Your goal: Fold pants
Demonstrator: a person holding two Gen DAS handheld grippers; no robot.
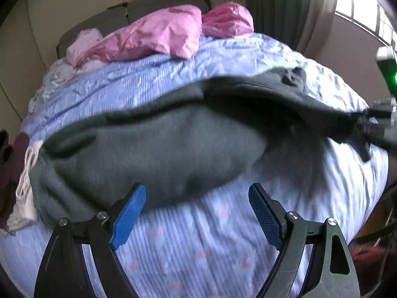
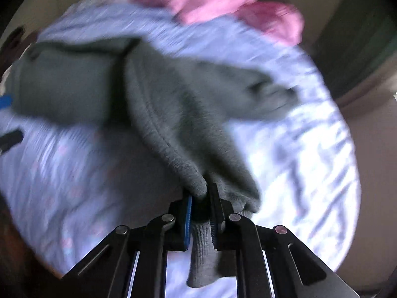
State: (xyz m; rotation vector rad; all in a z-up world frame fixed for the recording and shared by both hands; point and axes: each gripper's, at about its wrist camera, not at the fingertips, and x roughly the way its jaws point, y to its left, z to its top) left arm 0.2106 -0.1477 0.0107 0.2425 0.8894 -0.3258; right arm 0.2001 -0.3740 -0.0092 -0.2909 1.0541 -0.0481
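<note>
Grey fleece pants (image 1: 153,149) lie across a blue patterned bedspread (image 1: 211,236). My left gripper (image 1: 197,198) is open and empty, its blue pads just in front of the near edge of the pants. My right gripper (image 2: 201,198) is shut on the ribbed cuff of one pant leg (image 2: 173,129) and holds it lifted above the bed; the leg stretches back to the rest of the pants. In the left wrist view the right gripper (image 1: 369,121) shows at the right edge, with the leg pulled towards it. The right wrist view is blurred by motion.
Pink pillows (image 1: 158,32) and a pink bag (image 1: 228,19) lie at the head of the bed by a grey headboard (image 1: 139,10). White cloth (image 1: 24,198) lies at the bed's left edge. A curtain (image 1: 278,2) and window (image 1: 364,7) are at the right.
</note>
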